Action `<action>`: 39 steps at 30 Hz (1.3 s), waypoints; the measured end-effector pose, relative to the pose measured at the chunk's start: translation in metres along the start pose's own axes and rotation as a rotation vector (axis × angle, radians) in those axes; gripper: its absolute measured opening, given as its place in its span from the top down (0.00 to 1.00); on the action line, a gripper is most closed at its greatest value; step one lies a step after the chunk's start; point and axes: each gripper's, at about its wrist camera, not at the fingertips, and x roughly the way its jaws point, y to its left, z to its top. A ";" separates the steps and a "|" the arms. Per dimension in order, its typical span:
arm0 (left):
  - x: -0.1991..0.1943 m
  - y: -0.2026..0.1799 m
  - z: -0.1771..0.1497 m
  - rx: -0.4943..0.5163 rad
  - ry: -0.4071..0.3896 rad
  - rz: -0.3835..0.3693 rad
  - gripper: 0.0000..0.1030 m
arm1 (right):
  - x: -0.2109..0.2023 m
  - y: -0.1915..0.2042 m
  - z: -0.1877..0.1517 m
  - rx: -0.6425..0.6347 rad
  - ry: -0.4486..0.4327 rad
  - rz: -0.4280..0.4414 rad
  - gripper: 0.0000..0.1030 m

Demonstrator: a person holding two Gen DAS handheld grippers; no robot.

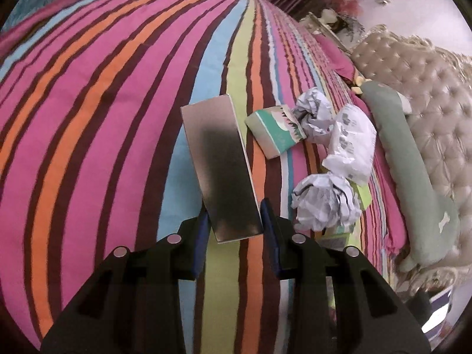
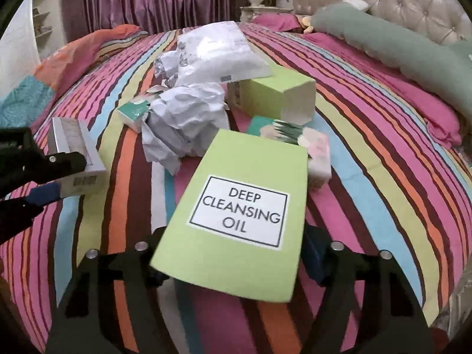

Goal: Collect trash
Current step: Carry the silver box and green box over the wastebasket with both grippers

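Partly, green box (image 2: 236,206) hides right fingers (image 2: 312,261).

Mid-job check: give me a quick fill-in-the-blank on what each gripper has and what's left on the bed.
1. The left gripper is shut on a long ____ box.
2. The green box between the right gripper's fingers reads "Deep ____ Oil".
3. Both crumpled paper balls lie on the ____ bedspread.
4. The long green pillow rests against the tufted ____.

Missing words: silver; Cleansing; striped; headboard
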 end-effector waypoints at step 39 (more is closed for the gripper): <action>-0.171 -0.004 -0.277 0.401 -0.009 0.054 0.68 | -0.177 -0.084 -0.152 -0.084 0.071 0.287 0.43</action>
